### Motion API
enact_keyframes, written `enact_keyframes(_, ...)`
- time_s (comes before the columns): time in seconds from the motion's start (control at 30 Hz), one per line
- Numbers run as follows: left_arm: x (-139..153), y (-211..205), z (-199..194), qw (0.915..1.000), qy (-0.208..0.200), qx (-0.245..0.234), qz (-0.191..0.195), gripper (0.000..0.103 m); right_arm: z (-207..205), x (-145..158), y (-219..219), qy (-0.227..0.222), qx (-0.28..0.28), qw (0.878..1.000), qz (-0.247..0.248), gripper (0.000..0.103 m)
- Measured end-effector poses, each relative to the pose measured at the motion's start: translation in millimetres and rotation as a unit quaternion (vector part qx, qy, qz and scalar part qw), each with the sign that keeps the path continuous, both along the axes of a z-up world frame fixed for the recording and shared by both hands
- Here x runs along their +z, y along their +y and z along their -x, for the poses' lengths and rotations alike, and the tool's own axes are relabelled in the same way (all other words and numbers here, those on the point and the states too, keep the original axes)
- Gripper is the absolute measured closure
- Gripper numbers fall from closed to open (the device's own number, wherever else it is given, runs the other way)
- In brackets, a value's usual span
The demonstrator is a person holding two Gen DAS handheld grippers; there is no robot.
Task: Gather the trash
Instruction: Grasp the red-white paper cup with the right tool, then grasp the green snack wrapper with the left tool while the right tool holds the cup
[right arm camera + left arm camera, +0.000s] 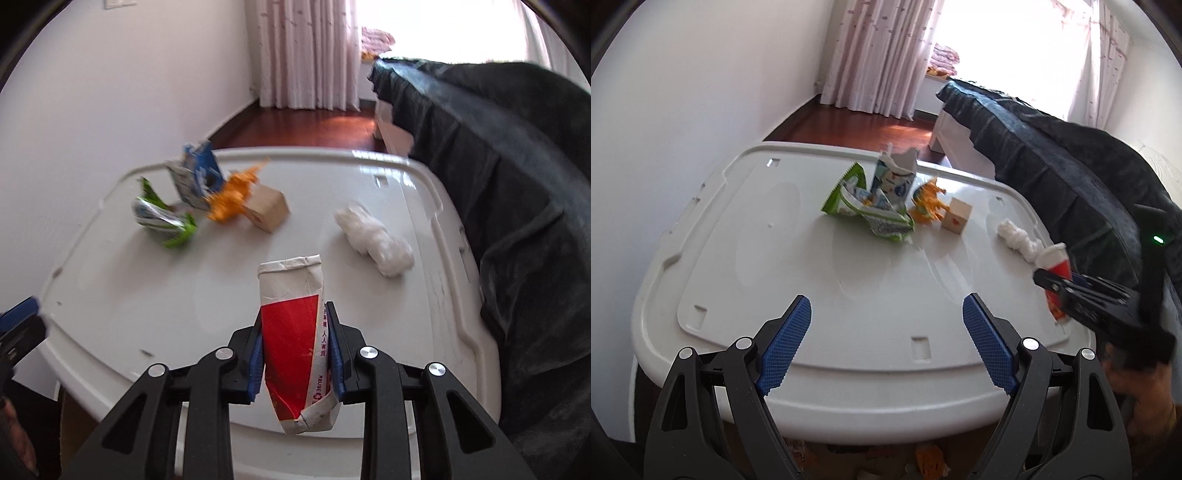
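The flattened red and white paper carton (pixel 295 343) is squeezed between the blue pads of the right hand-held gripper (pixel 295 354), up above the near right part of the white plastic tabletop (pixel 155 295). The left hand-held gripper (pixel 886 332) has its fingers spread wide with nothing in them. More trash sits farther back: a crumpled green snack bag (pixel 864 206), a torn blue and white milk carton (pixel 892 177), an orange wrapper (pixel 927 203) and a scrunched white tissue (pixel 373 236). A small wooden block (pixel 956 216) stands beside the orange wrapper
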State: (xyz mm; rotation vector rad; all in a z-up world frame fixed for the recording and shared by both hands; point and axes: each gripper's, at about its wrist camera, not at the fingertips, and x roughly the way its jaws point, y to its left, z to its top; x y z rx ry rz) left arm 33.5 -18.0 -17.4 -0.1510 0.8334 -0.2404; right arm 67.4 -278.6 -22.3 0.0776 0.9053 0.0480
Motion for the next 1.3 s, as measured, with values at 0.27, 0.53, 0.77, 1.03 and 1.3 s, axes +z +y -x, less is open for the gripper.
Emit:
enact_keyframes(0.27,-2.7,-2.9,-54.9,0.9996,-0.003,0.027,-0.009,0.021,5.8,16.3,11.1,-0.033,0.021,0.999,-0.004,0.074)
enact_keyframes(0.53,-25.8,-7.0,-119.0,0.9957,0.052,0.072,0.028,0.021,2.3,18.2,14.3,-0.038,0.029,0.999,-0.006,0.074)
enact_keyframes(0.77,-36.8,-26.1,-143.2,0.9913,0.055,0.118,0.016,0.021,5.2,26.9,16.6,-0.053,0.035,0.998,-0.002,0.074)
enact_keyframes(1.03,-58.5,-30.0,-166.4,0.9873,0.071,0.142,0.004,0.054,8.3,34.2,13.5,-0.064,0.033,0.997,-0.007,0.074)
enact_keyframes(1.3,-62.1,-18.1,-162.1,0.9916,0.058,0.116,0.008,0.084,10.5,36.2,13.6,-0.067,0.032,0.997,-0.008,0.074)
